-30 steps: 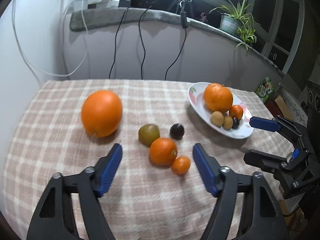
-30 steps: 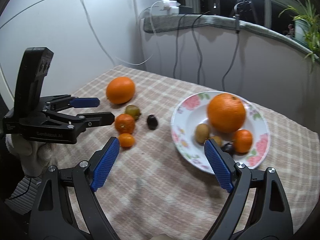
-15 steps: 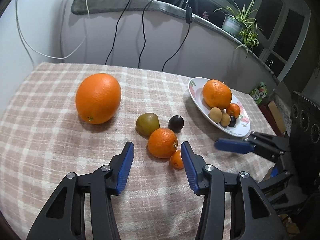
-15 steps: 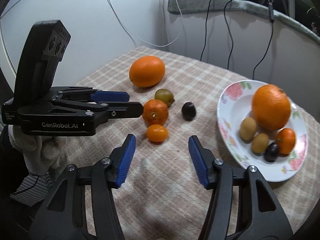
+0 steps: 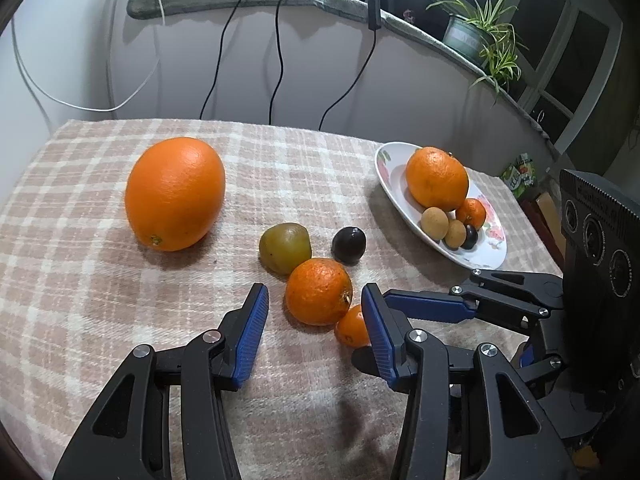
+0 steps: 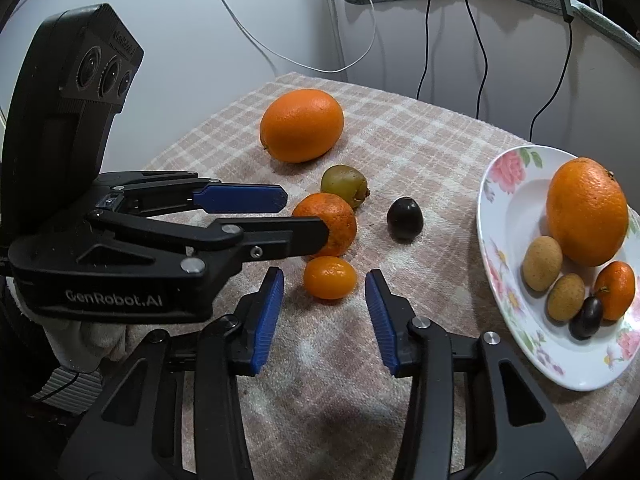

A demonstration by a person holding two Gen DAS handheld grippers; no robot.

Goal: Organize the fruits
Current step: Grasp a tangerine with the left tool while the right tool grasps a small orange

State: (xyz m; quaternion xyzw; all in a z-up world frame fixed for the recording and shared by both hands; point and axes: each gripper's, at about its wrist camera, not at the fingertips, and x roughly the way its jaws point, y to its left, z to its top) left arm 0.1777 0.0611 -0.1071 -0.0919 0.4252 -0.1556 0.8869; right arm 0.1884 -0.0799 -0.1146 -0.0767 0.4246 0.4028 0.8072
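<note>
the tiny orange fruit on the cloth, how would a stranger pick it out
Start at the checked tablecloth, left of the flowered plate. Four fruits cluster there: the kumquat sits nearest the right gripper, against the mandarin. It is the smallest, smooth and oval.

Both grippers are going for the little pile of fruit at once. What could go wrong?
The left gripper and right gripper are close together and might bump. The tangerine touches the small kumquat, so grabbing one could roll the other. The dark plum nearby might get nudged too.
</note>
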